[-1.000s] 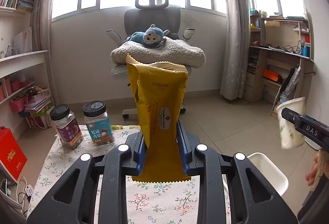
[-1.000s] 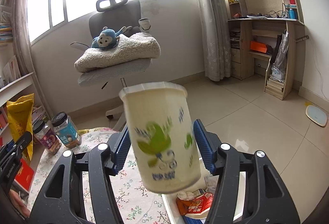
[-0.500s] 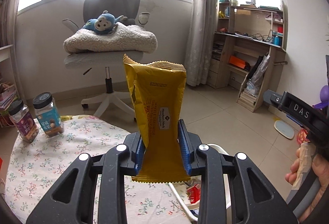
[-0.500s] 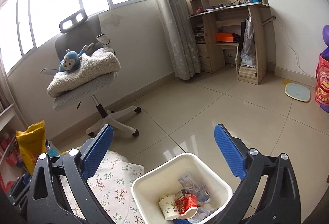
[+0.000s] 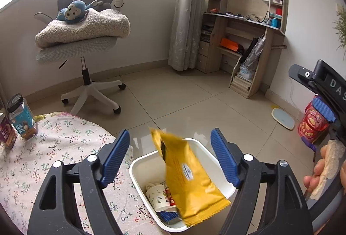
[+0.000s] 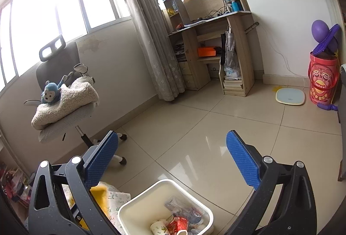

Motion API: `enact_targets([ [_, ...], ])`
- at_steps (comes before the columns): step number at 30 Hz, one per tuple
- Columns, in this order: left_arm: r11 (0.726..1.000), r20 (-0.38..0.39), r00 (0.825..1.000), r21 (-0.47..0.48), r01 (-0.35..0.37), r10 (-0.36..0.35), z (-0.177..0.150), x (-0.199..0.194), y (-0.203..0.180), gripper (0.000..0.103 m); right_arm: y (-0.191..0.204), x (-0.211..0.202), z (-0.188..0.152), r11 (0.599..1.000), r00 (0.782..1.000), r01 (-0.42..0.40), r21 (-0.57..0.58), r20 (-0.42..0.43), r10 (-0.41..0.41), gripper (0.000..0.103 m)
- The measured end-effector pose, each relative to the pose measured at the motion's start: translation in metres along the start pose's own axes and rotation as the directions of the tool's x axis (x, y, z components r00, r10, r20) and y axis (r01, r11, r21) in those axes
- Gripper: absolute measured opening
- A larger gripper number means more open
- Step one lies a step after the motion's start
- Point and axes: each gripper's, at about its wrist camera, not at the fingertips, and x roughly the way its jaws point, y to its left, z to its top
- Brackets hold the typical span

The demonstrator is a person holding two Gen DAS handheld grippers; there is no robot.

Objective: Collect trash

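Observation:
A white trash bin [image 5: 138,172] stands on the floor beside the table and holds a paper cup [image 5: 156,195] and wrappers. A yellow snack bag [image 5: 188,178] hangs tilted in the air over the bin, free of my left gripper [image 5: 169,146], which is open above it. My right gripper [image 6: 172,153] is open and empty above the same bin [image 6: 134,211]; part of the yellow bag [image 6: 99,196] shows behind its left finger. The right gripper also shows at the right edge of the left wrist view [image 5: 322,103].
A round table with a floral cloth [image 5: 43,161] lies at left, with two snack jars [image 5: 20,118] near its far edge. An office chair [image 5: 86,45] with a blanket and blue monkey toy stands behind. A desk shelf [image 5: 244,40], a scale [image 5: 283,119] and a red tub [image 5: 311,124] are at right.
My left gripper swung right over the bin, opened and let go of the yellow bag, which now drops toward the bin. My right gripper stays open after dropping the cup.

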Motion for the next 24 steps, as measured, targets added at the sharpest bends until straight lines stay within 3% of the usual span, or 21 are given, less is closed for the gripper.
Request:
enact_targets([
  [5, 0.995, 0.069, 0.993, -0.007, -0.097, 0.098, 0.002, -0.019, 0.012, 0.092, 0.019, -0.013, -0.002, 0.997, 0.998, 0.03, -0.075, 0.054, -0.026, 0.096],
  [9, 0.98, 0.191, 0.962, 0.003, -0.199, 0.195, 0.006, -0.05, 0.023, 0.096, 0.038, -0.025, -0.007, 0.995, 0.996, 0.068, -0.076, 0.07, -0.062, 0.096],
  [12, 0.972, 0.249, 0.941, -0.013, -0.234, 0.23, 0.008, -0.074, 0.041, 0.096, 0.057, -0.033, -0.01, 0.997, 0.998, 0.038, -0.07, 0.044, -0.035, 0.096],
  [16, 0.954, 0.251, 0.921, -0.058, -0.294, 0.299, 0.01, -0.097, 0.075, 0.096, 0.092, -0.045, -0.022, 0.994, 1.0, 0.003, -0.114, 0.011, -0.002, 0.096],
  [20, 0.922, 0.275, 0.881, -0.072, -0.381, 0.386, 0.006, -0.116, 0.105, 0.096, 0.128, -0.056, -0.037, 0.983, 1.0, 0.018, -0.182, -0.009, -0.02, 0.096],
  [24, 0.914, 0.241, 0.883, -0.161, -0.372, 0.402, -0.006, -0.128, 0.145, 0.096, 0.159, -0.063, -0.05, 0.975, 1.0, -0.022, -0.222, -0.025, 0.017, 0.096],
])
